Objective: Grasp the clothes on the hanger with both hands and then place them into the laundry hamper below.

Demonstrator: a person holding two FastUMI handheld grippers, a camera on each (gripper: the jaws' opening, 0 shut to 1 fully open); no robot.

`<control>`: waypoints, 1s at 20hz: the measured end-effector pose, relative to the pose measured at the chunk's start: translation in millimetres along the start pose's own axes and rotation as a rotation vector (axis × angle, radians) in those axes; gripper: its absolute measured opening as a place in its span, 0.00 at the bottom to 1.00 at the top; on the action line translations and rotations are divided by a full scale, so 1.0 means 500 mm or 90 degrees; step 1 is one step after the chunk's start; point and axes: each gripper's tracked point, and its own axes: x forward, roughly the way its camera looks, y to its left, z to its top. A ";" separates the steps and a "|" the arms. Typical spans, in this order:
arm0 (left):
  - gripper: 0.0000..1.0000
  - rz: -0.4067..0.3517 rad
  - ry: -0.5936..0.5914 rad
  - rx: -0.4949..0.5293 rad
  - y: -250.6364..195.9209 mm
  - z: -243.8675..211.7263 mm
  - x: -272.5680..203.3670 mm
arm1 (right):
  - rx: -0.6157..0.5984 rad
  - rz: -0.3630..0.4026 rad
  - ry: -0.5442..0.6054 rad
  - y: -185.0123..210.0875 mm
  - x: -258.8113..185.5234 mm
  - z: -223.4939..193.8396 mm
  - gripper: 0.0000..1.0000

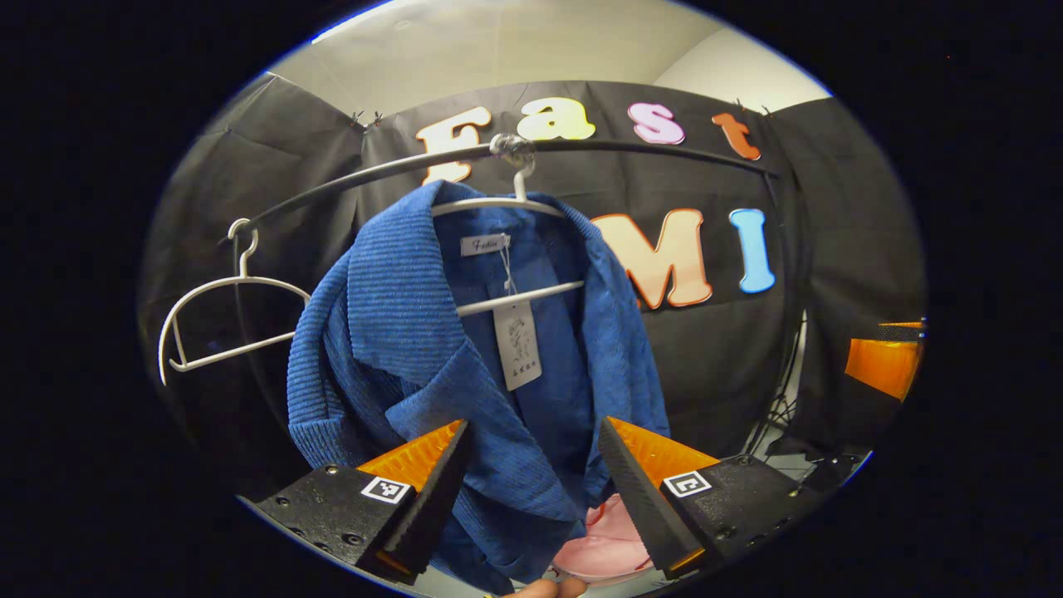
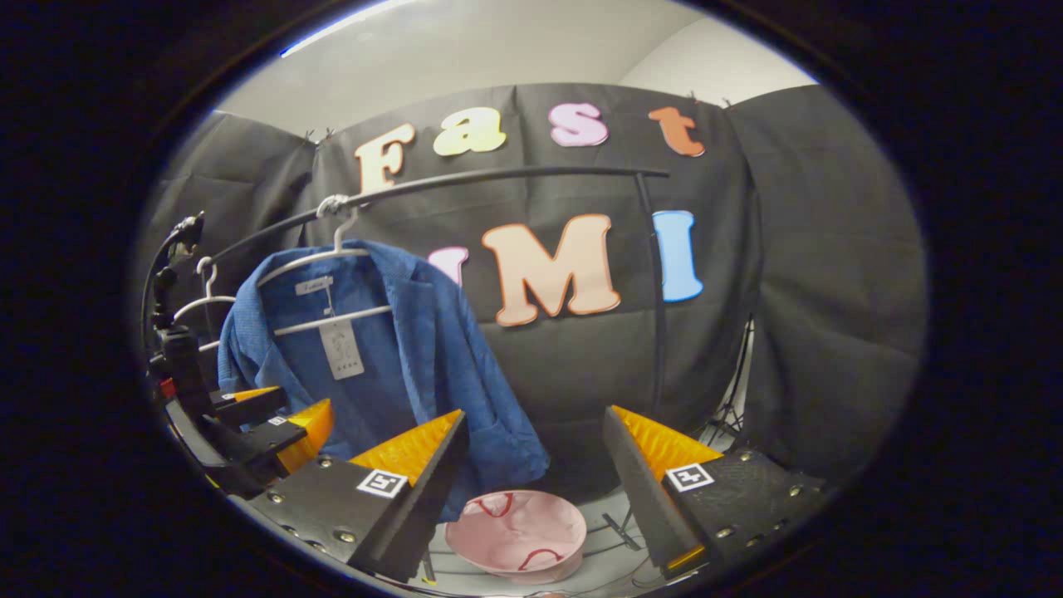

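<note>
**Both grippers open in front of the hanging blue jacket**

The left gripper (image 1: 531, 490) hovers close to the blue jacket (image 1: 465, 357), its two fingers spread wide apart with nothing pressed between them; the jacket's lower front shows in the gap between the fingers, but whether either finger touches the cloth cannot be told. The right gripper (image 2: 531, 490) is farther back and off to the side, its fingers also spread apart and holding nothing. In the right gripper view the left gripper (image 2: 278, 423) shows at the left edge, just beside the jacket's (image 2: 390, 357) lower left side.

The jacket hangs on a white hanger (image 1: 507, 208), which hooks over a dark curved rail (image 1: 623, 148). Its collar is open, and a white paper tag (image 1: 517, 342) dangles on a string inside the neck, below a small sewn label. A second white hanger (image 1: 224, 320), bare, hangs on the same rail to the left of the jacket, apart from it.

Below the jacket sits the pink laundry hamper (image 2: 516, 531), round and open at the top, with red handles at its rim. In the left gripper view a part of the hamper (image 1: 606, 544) shows beneath the jacket's hem, between the fingers. The rail's upright post (image 2: 656, 299) stands to the right of the jacket, in front of the black cloth wall.
</note>
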 end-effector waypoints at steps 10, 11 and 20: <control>0.94 0.150 0.029 -0.043 0.093 -0.008 -0.010 | -0.020 0.176 0.028 0.171 0.180 -0.003 0.94; 0.99 0.161 0.035 -0.043 0.096 -0.011 -0.003 | -0.023 0.189 0.033 0.190 0.209 -0.005 0.94; 0.99 0.274 0.018 -0.040 0.135 0.049 0.040 | -0.013 0.269 0.031 0.313 0.376 0.026 0.94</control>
